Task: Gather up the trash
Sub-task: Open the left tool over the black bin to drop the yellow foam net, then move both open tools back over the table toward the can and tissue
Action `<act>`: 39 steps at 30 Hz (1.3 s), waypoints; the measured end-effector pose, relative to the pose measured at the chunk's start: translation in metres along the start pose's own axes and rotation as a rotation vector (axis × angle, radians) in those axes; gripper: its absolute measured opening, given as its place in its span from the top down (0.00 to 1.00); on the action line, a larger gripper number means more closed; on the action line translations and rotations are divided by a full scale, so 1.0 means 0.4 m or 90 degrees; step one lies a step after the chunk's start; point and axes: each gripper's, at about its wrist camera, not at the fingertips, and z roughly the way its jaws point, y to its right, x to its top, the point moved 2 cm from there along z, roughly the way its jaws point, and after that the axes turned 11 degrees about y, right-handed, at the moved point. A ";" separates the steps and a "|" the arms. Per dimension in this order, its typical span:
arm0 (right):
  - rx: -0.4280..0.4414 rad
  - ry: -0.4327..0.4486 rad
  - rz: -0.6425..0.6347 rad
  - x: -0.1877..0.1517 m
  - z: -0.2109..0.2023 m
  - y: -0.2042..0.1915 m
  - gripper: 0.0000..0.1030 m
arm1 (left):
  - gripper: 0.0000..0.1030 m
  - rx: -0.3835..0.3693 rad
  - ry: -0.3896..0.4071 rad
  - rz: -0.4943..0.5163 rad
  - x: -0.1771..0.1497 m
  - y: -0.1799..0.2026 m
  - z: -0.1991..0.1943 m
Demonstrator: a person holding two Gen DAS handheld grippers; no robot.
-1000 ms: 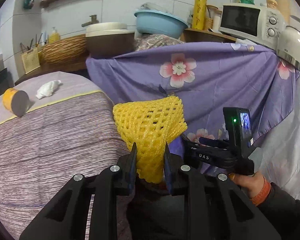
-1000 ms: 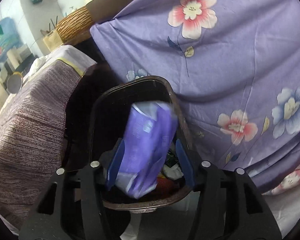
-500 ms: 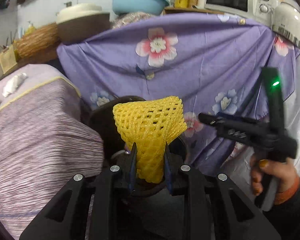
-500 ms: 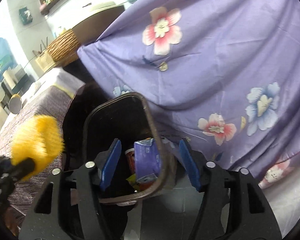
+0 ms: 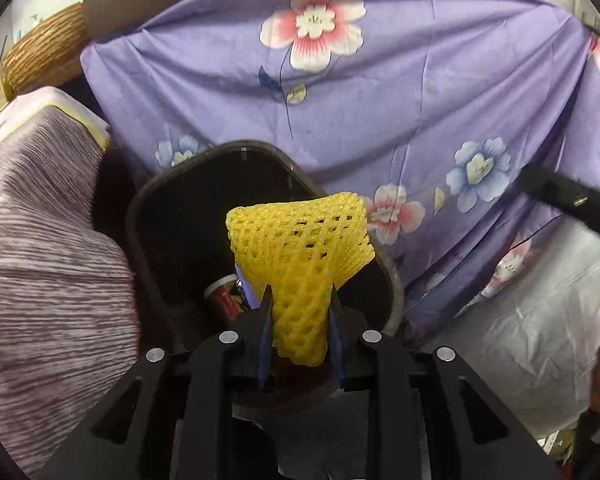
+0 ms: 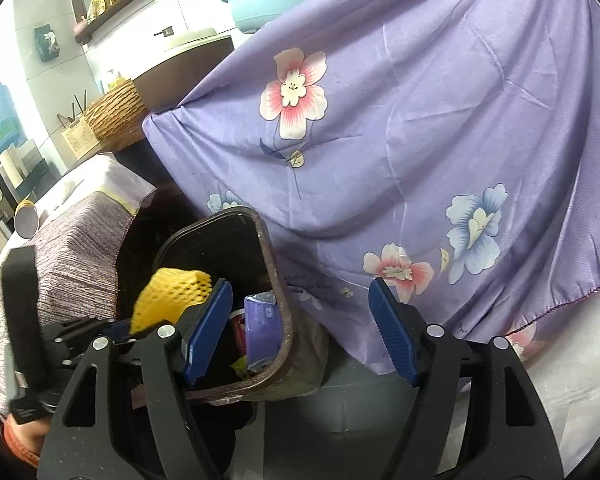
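Note:
My left gripper [image 5: 300, 304] is shut on a yellow foam fruit net [image 5: 300, 248] and holds it over the open mouth of a dark brown trash bin [image 5: 140, 216]. The net [image 6: 168, 296] and the bin [image 6: 276, 280] also show in the right wrist view. Inside the bin lie a purple packet [image 6: 262, 328] and a red cup [image 5: 220, 300]. My right gripper [image 6: 300, 328] is open and empty, up and to the right of the bin's rim.
A purple floral cloth [image 5: 380, 100] hangs behind and right of the bin. A table under a striped purple cloth [image 5: 40, 260] stands to the left, with a yellow-capped can [image 6: 26, 220] on it. White sheeting [image 5: 520, 320] lies at the lower right.
My left gripper carried the net from above the table to over the bin. My right gripper let the purple packet drop into the bin, opened, and drew back to the right.

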 end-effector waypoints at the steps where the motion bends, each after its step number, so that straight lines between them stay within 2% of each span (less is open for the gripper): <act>1: -0.001 0.000 0.001 0.001 0.000 0.002 0.31 | 0.76 0.001 -0.004 -0.002 -0.006 -0.003 0.005; 4: -0.002 -0.001 0.003 0.001 0.002 0.006 0.31 | 0.76 0.009 -0.012 -0.013 -0.020 -0.013 0.028; 7: -0.001 -0.004 0.003 0.000 0.006 0.004 0.31 | 0.69 0.014 -0.016 -0.016 -0.024 -0.017 0.042; 11: 0.003 -0.004 -0.008 0.003 0.007 -0.013 0.31 | 0.25 0.015 0.010 -0.023 -0.019 -0.016 0.026; 12: 0.005 -0.002 -0.009 0.005 0.004 -0.018 0.31 | 0.18 0.015 0.019 -0.023 -0.016 -0.013 0.017; 20: 0.004 0.010 -0.008 0.022 -0.006 -0.033 0.31 | 0.09 -0.019 0.053 -0.017 0.014 0.026 -0.091; 24: 0.006 0.023 -0.008 0.036 -0.010 -0.045 0.21 | 0.05 -0.044 0.091 -0.037 0.035 0.030 -0.173; 34: 0.025 0.023 -0.029 0.046 0.004 -0.107 0.19 | 0.05 -0.007 0.140 -0.058 0.045 -0.039 -0.338; 39: 0.051 0.013 -0.038 0.040 0.018 -0.155 0.19 | 0.05 0.016 0.155 -0.060 0.046 -0.080 -0.404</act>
